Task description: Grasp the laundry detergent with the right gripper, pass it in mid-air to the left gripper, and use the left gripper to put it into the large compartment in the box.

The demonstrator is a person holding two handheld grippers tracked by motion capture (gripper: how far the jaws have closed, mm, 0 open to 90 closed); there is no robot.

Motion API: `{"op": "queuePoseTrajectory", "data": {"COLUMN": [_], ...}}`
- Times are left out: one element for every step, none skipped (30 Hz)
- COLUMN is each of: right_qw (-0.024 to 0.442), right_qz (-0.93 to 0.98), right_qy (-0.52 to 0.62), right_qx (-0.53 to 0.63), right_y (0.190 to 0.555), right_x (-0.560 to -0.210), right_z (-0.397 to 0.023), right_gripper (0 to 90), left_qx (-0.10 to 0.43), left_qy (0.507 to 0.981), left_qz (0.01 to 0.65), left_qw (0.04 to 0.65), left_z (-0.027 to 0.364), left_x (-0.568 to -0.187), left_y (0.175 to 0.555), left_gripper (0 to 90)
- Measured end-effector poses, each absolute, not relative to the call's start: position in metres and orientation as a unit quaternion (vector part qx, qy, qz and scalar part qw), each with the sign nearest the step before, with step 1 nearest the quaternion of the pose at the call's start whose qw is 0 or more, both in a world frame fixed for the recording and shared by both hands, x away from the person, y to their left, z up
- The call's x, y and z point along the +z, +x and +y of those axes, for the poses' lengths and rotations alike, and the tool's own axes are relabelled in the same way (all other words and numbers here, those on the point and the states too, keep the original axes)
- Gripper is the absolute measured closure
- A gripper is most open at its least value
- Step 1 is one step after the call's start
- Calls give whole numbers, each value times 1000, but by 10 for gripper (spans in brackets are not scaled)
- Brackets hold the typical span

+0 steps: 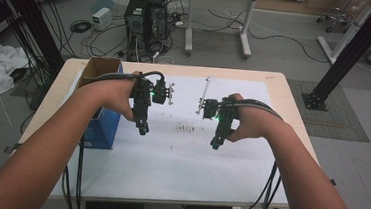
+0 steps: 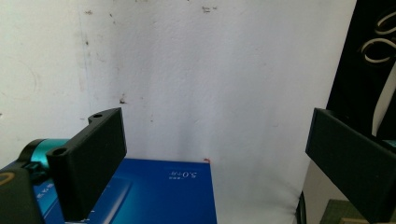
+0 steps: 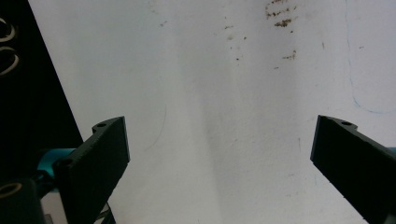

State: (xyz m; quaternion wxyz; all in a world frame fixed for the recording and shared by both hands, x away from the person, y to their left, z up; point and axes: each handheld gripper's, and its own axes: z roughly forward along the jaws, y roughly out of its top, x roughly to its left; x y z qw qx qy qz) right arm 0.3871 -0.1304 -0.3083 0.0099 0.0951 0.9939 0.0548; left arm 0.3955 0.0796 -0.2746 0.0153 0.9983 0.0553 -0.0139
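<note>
Two hands hold both grippers above a white sheet [image 1: 178,169] that covers the table. My left gripper [image 1: 143,129] hangs beside a blue box [image 1: 102,125] with an open brown top, jaws pointing back toward the person. In the left gripper view the left gripper [image 2: 212,116] stands open with nothing between its jaws, and the blue box [image 2: 159,191] lies below them. My right gripper [image 1: 215,142] hovers right of centre. Its own view shows the right gripper [image 3: 222,122] open over bare sheet.
Brown specks [image 1: 185,129] mark the sheet between the grippers, and the specks [image 3: 280,14] also show in the right gripper view. Cables trail off the front edge. Beyond the table stand computer towers [image 1: 148,16], a desk [image 1: 220,17] and a black frame post [image 1: 353,47].
</note>
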Motion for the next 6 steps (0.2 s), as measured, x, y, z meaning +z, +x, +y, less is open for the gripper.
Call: {"op": "queuePoseTrajectory", "data": {"right_qw": [10,10,10,11,12,11], "right_qz": [994,994,994,994,994,994], "right_qy": [95,97,97,98,97,96], "right_qx": [55,53,53,51,54,53], "right_y": [387,386,386,386,385,385], "right_x": [-308,-308,-308,-308,-308,-307], "right_z": [-130,-130,-130,-131,-131,-131], "right_gripper": [37,37,37,38,37,37], "left_qx": [-15,-14,-14,-15,-15,-14], "left_qy": [998,998,998,998,998,998], "left_qz": [54,55,55,54,55,54], "left_qw": [15,15,15,13,13,15], "left_z": [80,80,80,80,80,80], "left_x": [-274,-274,-274,-274,-274,-273], "left_y": [395,395,395,394,394,394], "left_gripper": [52,52,52,52,52,52]}}
